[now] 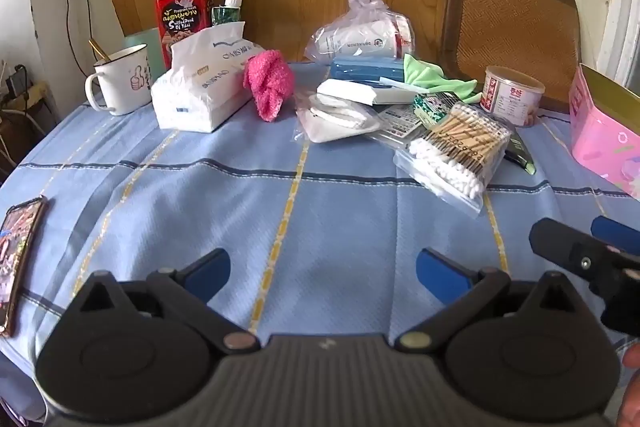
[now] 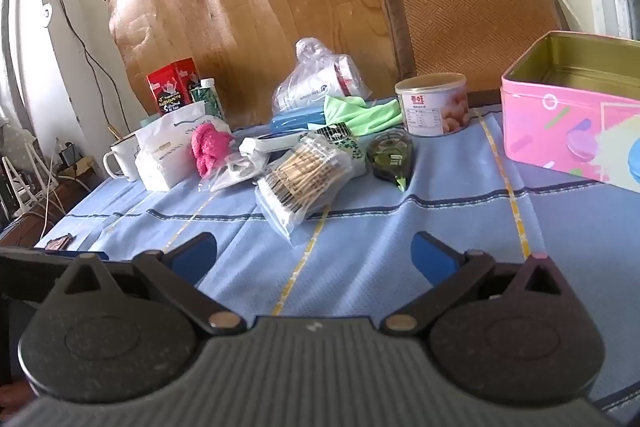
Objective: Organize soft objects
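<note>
The left gripper (image 1: 322, 273) hangs over bare blue cloth at the near side of the tabletop (image 1: 320, 211), its blue-tipped fingers (image 1: 210, 269) spread as wide as they go, with nothing between them. The right gripper (image 2: 314, 259) is in the same state: fingers (image 2: 434, 261) fully apart, holding nothing, above the checked cloth. In the left wrist view part of the right gripper shows at the right edge, just beside the left one.

The soft things lie in a loose cluster toward the far side of the tabletop, well apart from both grippers. A fluffy pink cloth (image 1: 268, 83) leans against the right end of a white tissue pack (image 1: 200, 87). A green cloth (image 1: 434, 77) is crumpled behind the pile, near a round can (image 1: 512, 97). In front of it lies a clear bag of cotton swabs (image 1: 456, 151), tilted over other small packets, and to its left a clear pouch of cotton pads (image 1: 340, 119). A knotted plastic bag (image 1: 360, 35) with white contents rests on a blue pack (image 1: 366, 71) at the back.

An open pink tin box (image 2: 572, 123) stands at the right side of the tabletop; what can be seen of its inside looks empty. A white mug (image 1: 118, 83) with a spoon and a red carton (image 1: 184, 11) stand at the far left, and a phone (image 1: 18, 259) lies at the near left edge
</note>
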